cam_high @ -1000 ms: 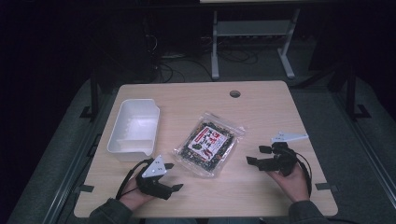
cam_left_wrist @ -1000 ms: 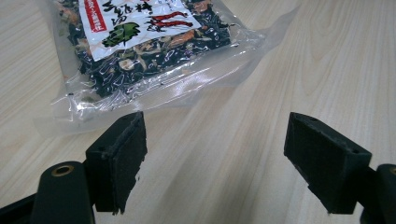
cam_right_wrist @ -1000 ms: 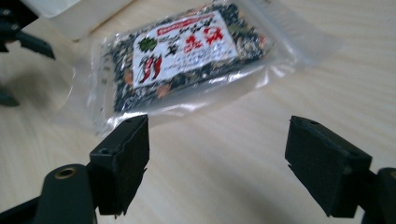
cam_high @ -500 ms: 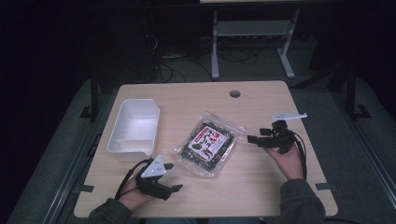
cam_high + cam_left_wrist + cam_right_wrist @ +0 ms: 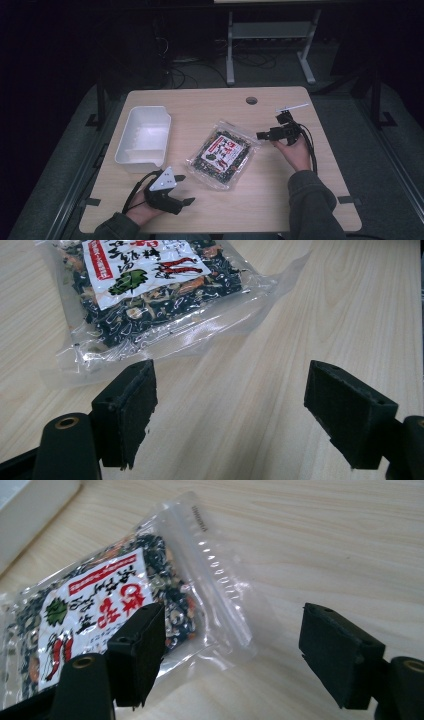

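Observation:
A clear bag of dark dried food with a white and red label [image 5: 222, 156] lies flat in the middle of the wooden table [image 5: 205, 107]. My right gripper [image 5: 270, 126] hovers just right of the bag's far right corner, pointing left. Its jaws are open and have just been closing a little, with nothing gripped. In the right gripper view [image 5: 232, 655] the bag's sealed edge [image 5: 220, 580] lies just ahead of the left jaw. My left gripper [image 5: 185, 189] rests open near the front edge. In the left gripper view [image 5: 230, 405] the bag [image 5: 150, 285] lies ahead to the left.
A white plastic tub [image 5: 145, 135] stands empty at the table's left, its edge [image 5: 35, 510] also in the right gripper view. A cable hole [image 5: 251, 100] sits near the far edge. Beyond the table are a metal stand [image 5: 270, 35] and floor cables.
My right gripper has moved away from the front edge, up the table and slightly left, to the bag's far right corner. The left gripper and the bag have stayed put.

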The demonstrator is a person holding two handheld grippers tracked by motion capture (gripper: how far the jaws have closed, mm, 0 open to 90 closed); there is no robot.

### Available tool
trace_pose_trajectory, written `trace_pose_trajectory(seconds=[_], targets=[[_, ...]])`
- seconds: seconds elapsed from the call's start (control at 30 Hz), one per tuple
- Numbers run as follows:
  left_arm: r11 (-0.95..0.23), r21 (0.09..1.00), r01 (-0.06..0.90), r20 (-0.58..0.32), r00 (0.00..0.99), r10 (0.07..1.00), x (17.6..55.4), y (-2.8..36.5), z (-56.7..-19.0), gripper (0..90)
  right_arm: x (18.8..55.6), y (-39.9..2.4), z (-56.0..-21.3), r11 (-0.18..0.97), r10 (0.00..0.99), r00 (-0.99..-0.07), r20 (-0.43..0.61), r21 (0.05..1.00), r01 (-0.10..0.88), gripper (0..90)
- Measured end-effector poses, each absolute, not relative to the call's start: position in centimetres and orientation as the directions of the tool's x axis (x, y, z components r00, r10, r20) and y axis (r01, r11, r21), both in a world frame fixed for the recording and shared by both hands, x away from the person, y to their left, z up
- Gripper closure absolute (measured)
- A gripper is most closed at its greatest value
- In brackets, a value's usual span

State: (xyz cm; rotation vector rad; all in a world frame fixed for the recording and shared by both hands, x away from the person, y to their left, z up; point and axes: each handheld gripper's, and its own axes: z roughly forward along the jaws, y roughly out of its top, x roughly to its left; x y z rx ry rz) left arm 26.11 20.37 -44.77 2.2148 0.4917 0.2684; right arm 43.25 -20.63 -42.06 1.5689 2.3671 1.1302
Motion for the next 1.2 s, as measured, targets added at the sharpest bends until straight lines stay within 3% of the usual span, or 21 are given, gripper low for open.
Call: trace_pose_trajectory(seconds=[0.47,0.53,0.87,1.07,1.1,1.2], targets=[[-0.571,0.779,0.259,0.022,0.899,0.437,26.2,20.5,-44.7,20.5,44.8,-20.5,-44.6,0.187,0.836,-0.423,0.351,0.543,0.819,37.5],[-0.568,0.782,0.257,0.025,0.898,0.44,26.1,20.6,-44.6,20.5,44.9,-20.7,-44.9,0.154,0.819,-0.411,0.4,0.538,0.829,42.6],[-0.565,0.784,0.258,0.022,0.897,0.441,26.1,20.6,-44.6,20.5,45.0,-19.9,-45.7,0.17,0.81,-0.421,0.409,0.523,0.835,55.3],[-0.561,0.787,0.255,0.028,0.895,0.446,26.1,20.7,-44.5,20.5,44.8,-19.6,-45.7,0.167,0.82,-0.418,0.392,0.534,0.829,70.5],[-0.561,0.787,0.256,0.027,0.895,0.446,26.1,20.7,-44.5,20.5,44.6,-19.8,-45.7,0.152,0.813,-0.42,0.404,0.548,0.822,79.8],[-0.559,0.789,0.255,0.027,0.894,0.447,26.2,20.7,-44.5,20.5,44.3,-20.3,-45.8,0.134,0.798,-0.417,0.435,0.546,0.827,85.8]])
